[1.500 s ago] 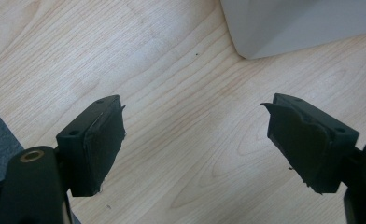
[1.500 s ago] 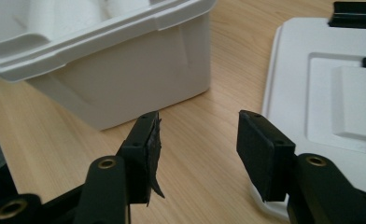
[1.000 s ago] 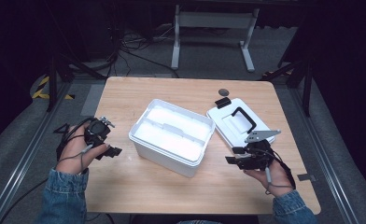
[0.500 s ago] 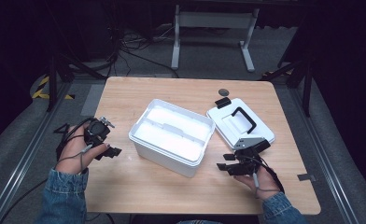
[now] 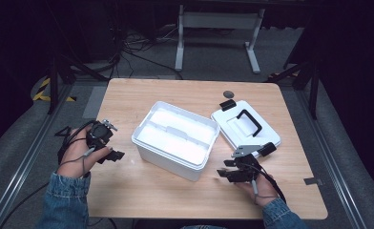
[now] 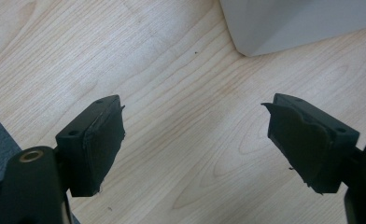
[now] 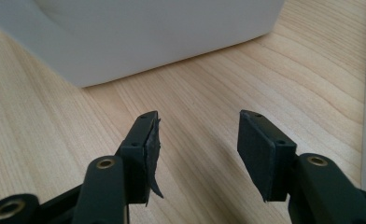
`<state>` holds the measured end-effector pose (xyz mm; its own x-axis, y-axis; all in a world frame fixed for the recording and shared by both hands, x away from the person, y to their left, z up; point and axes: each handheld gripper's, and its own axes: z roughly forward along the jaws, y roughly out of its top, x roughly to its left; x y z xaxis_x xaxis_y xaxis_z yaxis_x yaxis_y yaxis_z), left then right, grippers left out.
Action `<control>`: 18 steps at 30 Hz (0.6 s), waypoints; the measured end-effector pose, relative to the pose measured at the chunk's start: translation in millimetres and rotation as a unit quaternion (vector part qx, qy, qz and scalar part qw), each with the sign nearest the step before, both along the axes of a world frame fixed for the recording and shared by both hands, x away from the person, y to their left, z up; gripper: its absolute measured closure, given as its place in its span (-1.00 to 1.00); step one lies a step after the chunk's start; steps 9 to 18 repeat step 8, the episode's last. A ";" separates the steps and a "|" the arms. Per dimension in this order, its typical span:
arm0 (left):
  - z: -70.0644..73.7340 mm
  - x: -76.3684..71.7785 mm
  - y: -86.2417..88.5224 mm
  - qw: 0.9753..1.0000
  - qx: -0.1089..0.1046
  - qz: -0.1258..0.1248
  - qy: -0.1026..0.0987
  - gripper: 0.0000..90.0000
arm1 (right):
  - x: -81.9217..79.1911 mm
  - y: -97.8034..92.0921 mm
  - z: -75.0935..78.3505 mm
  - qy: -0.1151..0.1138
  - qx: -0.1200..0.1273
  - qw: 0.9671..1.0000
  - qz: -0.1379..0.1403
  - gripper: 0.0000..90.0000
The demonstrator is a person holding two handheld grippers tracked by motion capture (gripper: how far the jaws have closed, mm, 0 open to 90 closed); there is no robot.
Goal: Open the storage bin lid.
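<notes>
The left gripper (image 5: pixel 109 153) rests low over the pale wooden table (image 5: pixel 142 195), left of the box, its black jaws spread wide with nothing between them; its own view looks down on bare wood grain with one corner of the box at the far edge. It seems parked there, out of the way.

At the table's middle stands the open white rectangular plastic storage box (image 5: pixel 175 138), turned at a slant, with a shallow white inner tray visible in its mouth. The box appears empty of loose items.

Right of the box's near corner, the right gripper (image 5: pixel 228 171) hangs close above the table, jaws parted and holding nothing. Its view faces the box's white wall just ahead, so it looks aimed toward that near side.

Farther right and beyond it lies the flat white plastic lid with a black carrying handle (image 5: pixel 244 125), top side up, set just beside the box. Beyond the lid sits a small dark round disc (image 5: pixel 228 94).
</notes>
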<state>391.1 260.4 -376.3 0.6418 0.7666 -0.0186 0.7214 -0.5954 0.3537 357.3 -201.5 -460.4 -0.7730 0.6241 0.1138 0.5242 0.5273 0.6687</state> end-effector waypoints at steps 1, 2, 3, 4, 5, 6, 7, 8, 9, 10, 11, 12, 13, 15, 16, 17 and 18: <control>0.0 0.0 0.0 1.000 0.000 0.000 0.000 -0.57 | 0.0 0.4 -0.9 -0.002 -0.001 1.000 0.000 0.09; -0.1 0.0 -0.1 1.000 0.000 0.000 0.000 -0.57 | 0.2 0.8 -1.7 -0.001 -0.001 1.000 0.001 0.09; -0.2 0.2 -0.1 1.000 0.000 -0.001 -0.001 -0.57 | 0.4 1.1 -2.5 0.000 -0.002 1.000 0.002 0.09; -0.3 0.0 -0.4 1.000 -0.002 0.000 0.001 -0.57 | 0.4 1.3 -3.3 -0.001 -0.004 1.000 0.001 0.09; -0.3 0.0 -0.5 1.000 -0.002 0.000 0.001 -0.57 | 0.4 1.4 -4.1 -0.001 -0.003 1.000 0.000 0.09; -0.1 0.3 -0.4 1.000 -0.001 -0.001 -0.001 -0.57 | 0.3 1.4 -4.5 -0.002 -0.003 1.000 0.001 0.09; 0.1 0.5 -0.3 1.000 -0.001 -0.001 -0.002 -0.57 | 0.1 1.1 -4.9 -0.006 -0.004 1.000 0.001 0.08; 0.3 0.6 -0.3 1.000 -0.003 0.001 -0.001 -0.57 | 0.0 1.0 -5.3 -0.008 -0.003 1.000 0.001 0.07; 0.3 0.6 -0.3 1.000 -0.003 0.001 -0.001 -0.57 | 0.0 1.0 -5.3 -0.008 -0.003 1.000 0.001 0.07; 0.3 0.6 -0.3 1.000 -0.003 0.001 -0.001 -0.57 | 0.0 1.0 -5.3 -0.008 -0.003 1.000 0.001 0.07; 0.3 0.6 -0.3 1.000 -0.003 0.001 -0.001 -0.57 | 0.0 1.0 -5.3 -0.008 -0.003 1.000 0.001 0.07; 0.3 0.6 -0.3 1.000 -0.003 0.001 -0.001 -0.57 | 0.0 1.0 -5.3 -0.008 -0.003 1.000 0.001 0.07; 0.3 0.6 -0.3 1.000 -0.003 0.001 -0.001 -0.57 | 0.0 1.0 -5.3 -0.008 -0.003 1.000 0.001 0.07; 0.3 0.6 -0.3 1.000 -0.003 0.001 -0.001 -0.57 | 0.0 1.0 -5.3 -0.008 -0.003 1.000 0.001 0.07; 0.3 0.6 -0.3 1.000 -0.003 0.001 -0.001 -0.57 | 0.0 1.0 -5.3 -0.008 -0.003 1.000 0.001 0.07; 0.3 0.6 -0.3 1.000 -0.003 0.001 -0.001 -0.57 | 0.0 1.0 -5.3 -0.008 -0.003 1.000 0.001 0.07; 0.3 0.6 -0.3 1.000 -0.003 0.001 -0.001 -0.57 | 0.0 1.0 -5.3 -0.008 -0.003 1.000 0.001 0.07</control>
